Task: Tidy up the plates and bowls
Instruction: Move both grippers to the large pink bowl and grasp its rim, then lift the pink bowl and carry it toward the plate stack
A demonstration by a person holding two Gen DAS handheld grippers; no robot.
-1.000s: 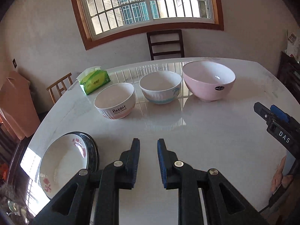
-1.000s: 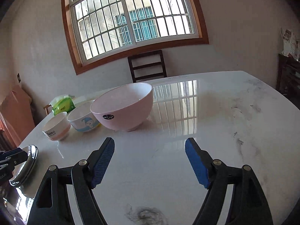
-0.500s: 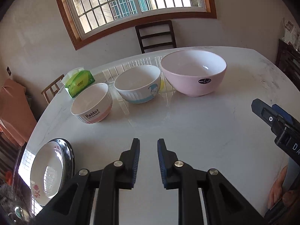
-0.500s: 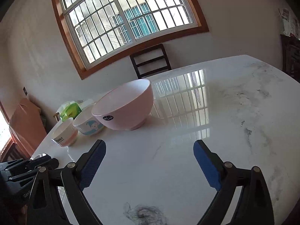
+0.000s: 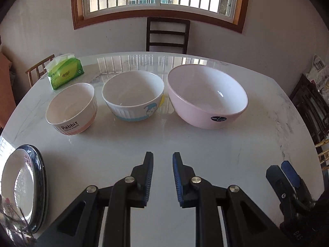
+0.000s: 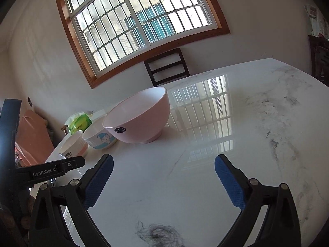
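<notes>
Three empty bowls stand in a row on the white marble table (image 5: pixel 226 154): a small "Rabbit" bowl (image 5: pixel 71 109), a medium cartoon bowl (image 5: pixel 133 96) and a large pink bowl (image 5: pixel 206 96). Stacked plates (image 5: pixel 22 187), a white one on a dark one, lie at the near left edge. My left gripper (image 5: pixel 162 158) hovers in front of the bowls, its fingers a narrow gap apart and holding nothing. My right gripper (image 6: pixel 163 164) is wide open and empty, nearer than the pink bowl (image 6: pixel 137 117). In the left wrist view the right gripper (image 5: pixel 282 171) shows at the lower right.
A green tissue pack (image 5: pixel 65 75) sits behind the small bowl. A dark wooden chair (image 5: pixel 167 35) stands at the table's far side under the window. A clump of hair (image 6: pixel 158 234) lies on the table below the right gripper. Dark furniture (image 5: pixel 312 107) stands to the right.
The left wrist view has swung so the bowls sit centred and closer, and the plates have slid to the left edge. The right gripper tilted and drew near the left one. Neither jaw opening changed.
</notes>
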